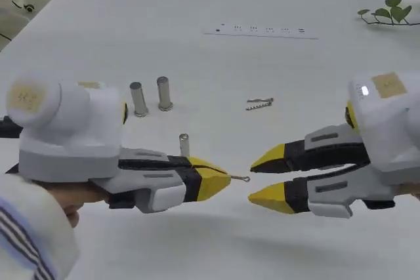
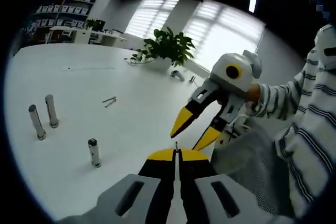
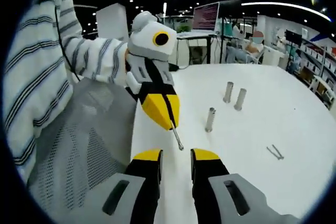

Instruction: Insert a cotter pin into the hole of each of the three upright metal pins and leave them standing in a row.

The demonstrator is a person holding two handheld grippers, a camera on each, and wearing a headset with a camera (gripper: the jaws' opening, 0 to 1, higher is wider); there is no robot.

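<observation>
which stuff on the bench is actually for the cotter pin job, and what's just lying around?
Job:
- held cotter pin, in the shut left gripper
- right gripper, open
- near metal pin
- rear-left metal pin
- rear-right metal pin
- loose cotter pins

Lying about:
- leafy sprig
- marked white strip

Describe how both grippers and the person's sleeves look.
The left gripper and right gripper match: white-and-grey bodies, grey and black jaws tapering to pointed yellow tips. The sleeves are white with thin dark stripes.
</observation>
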